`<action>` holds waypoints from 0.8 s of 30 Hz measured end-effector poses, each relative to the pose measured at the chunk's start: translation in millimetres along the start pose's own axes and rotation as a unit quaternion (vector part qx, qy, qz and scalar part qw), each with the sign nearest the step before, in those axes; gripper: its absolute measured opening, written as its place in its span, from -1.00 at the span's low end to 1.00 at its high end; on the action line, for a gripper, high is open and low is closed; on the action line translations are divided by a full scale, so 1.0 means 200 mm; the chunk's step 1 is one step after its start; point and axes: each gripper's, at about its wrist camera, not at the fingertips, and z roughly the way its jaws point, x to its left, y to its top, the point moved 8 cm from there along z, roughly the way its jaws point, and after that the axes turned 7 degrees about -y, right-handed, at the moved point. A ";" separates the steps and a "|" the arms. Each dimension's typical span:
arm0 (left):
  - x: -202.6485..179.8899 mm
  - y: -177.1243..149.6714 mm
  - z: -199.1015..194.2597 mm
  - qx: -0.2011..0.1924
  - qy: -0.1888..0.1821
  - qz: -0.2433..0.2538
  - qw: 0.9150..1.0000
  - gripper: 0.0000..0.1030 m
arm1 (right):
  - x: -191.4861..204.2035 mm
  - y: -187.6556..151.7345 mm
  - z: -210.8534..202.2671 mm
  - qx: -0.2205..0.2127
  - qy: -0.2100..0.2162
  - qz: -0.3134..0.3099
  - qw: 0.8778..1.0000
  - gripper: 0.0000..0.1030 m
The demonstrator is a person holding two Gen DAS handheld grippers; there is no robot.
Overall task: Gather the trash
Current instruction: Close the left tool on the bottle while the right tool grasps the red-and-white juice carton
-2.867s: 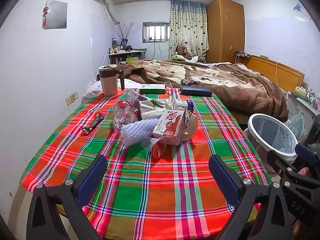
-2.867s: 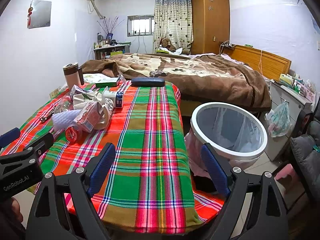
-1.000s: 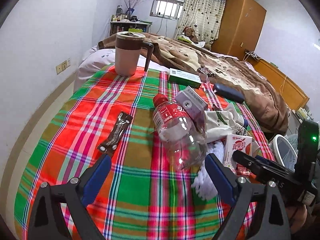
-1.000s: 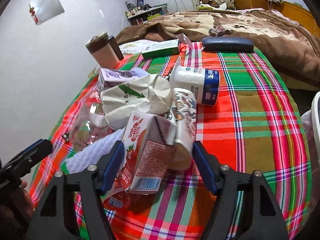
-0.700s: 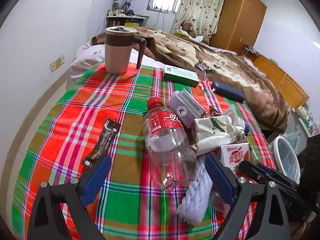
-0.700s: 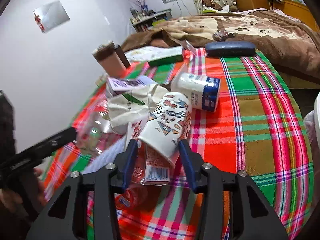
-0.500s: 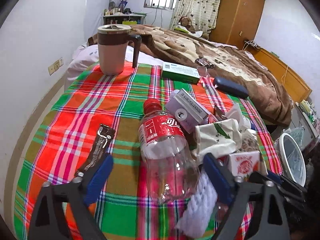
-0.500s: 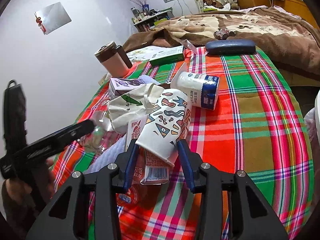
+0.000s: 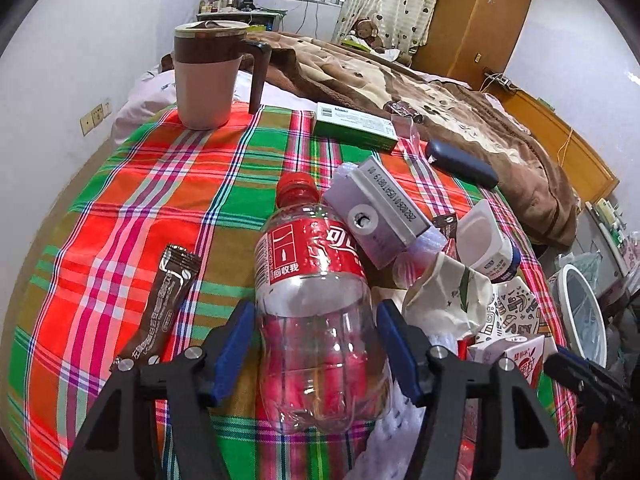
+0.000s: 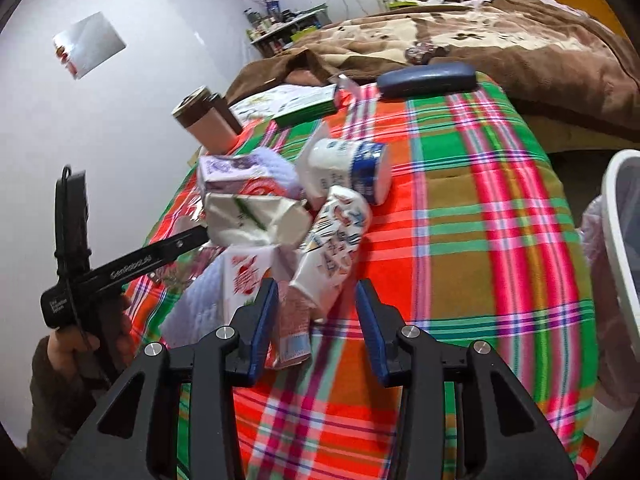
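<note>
A clear plastic bottle (image 9: pixel 316 320) with a red label and cap lies on the plaid tablecloth (image 9: pixel 224 168). It is between the blue pads of my left gripper (image 9: pixel 316 348), whose jaws are closing and meet its sides. My right gripper (image 10: pixel 316 320) is shut on the bottom end of a patterned paper cup (image 10: pixel 336 240), with a red juice carton (image 10: pixel 244 280) squeezed against its left pad. Both items are tilted at the near edge of the trash pile. A finger (image 9: pixel 568 364) of the right gripper shows at the lower right of the left wrist view.
The pile also holds a purple carton (image 9: pixel 380 216), a crumpled paper cup (image 9: pixel 444 292), a yoghurt pot (image 10: pixel 352 168) and white foam netting (image 10: pixel 196 304). A coffee sachet (image 9: pixel 160 312), mug (image 9: pixel 204 80), green box (image 9: pixel 356 126) and dark case (image 10: pixel 428 74) lie around. A white-rimmed bin (image 10: pixel 616 216) stands right of the table.
My left gripper moved in over the bottle and its jaws narrowed onto it. My right jaws closed on the paper cup and carton, which tilted and shifted.
</note>
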 end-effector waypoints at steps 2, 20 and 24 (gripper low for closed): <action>0.01 -0.01 -0.01 -0.001 0.000 -0.001 1.000 0.21 | -0.04 0.02 -0.01 -0.006 -0.027 0.002 1.000 -0.19; 0.05 -0.19 -0.20 -0.010 0.011 0.000 1.000 0.20 | 0.28 -0.05 0.05 -0.011 -0.036 -0.106 0.994 0.16; 0.02 -0.22 -0.21 -0.010 0.020 0.016 1.000 0.21 | 0.27 -0.05 0.13 0.005 -0.076 -0.122 0.990 0.26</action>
